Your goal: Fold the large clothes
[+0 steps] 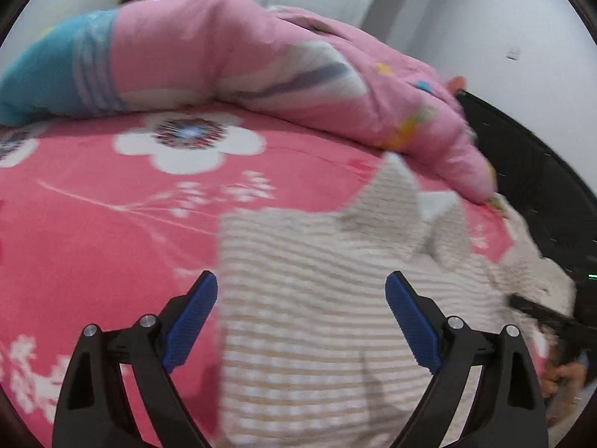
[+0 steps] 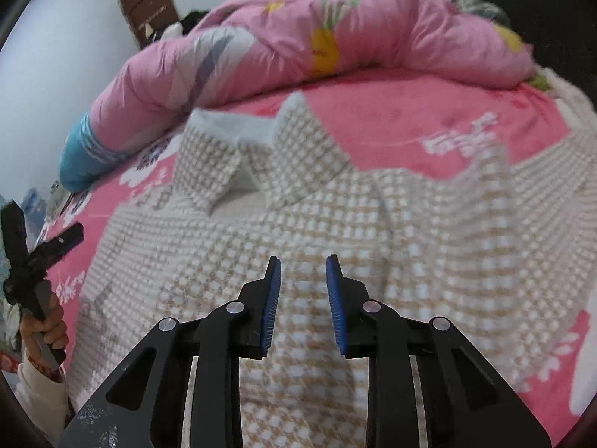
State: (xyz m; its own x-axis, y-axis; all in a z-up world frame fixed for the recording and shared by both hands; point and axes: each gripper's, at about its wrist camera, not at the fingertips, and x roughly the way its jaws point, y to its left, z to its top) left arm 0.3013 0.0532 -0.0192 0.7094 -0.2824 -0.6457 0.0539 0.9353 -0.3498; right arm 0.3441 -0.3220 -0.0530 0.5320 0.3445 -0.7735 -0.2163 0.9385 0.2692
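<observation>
Garment: I see a beige-and-white checked shirt (image 2: pixel 335 224) spread flat on the bed, collar toward 12 o'clock in my right wrist view, body running down to 6 o'clock under my tool.
Collar: its two points (image 2: pixel 261 149) stand up with a pale lining showing between them, at about 11 o'clock from my right tool.
Bed: a pink bedsheet (image 1: pixel 93 224) with white flower print carries the shirt; bare sheet lies at 9 o'clock in my left wrist view.
Quilt: a pink quilt (image 1: pixel 242 56) with a blue end is bunched along the far side of the bed, at 12 o'clock in both views, apart from most of the shirt, close to its collar.
Left tool (image 1: pixel 301 321): I have its blue pads standing wide apart above the shirt's edge, nothing between them; the left pad hangs over pink sheet, the right pad over checked cloth.
Right tool (image 2: pixel 303 306): its pads sit narrowly apart with a clear gap, over the middle of the shirt; I see no cloth pinched between them.
Hand: at 8 o'clock in the right wrist view a hand (image 2: pixel 44 328) in a pale sleeve grips the handle of the left tool.
Sharpness: both views are blurred, so fine creases in the shirt I cannot tell.
</observation>
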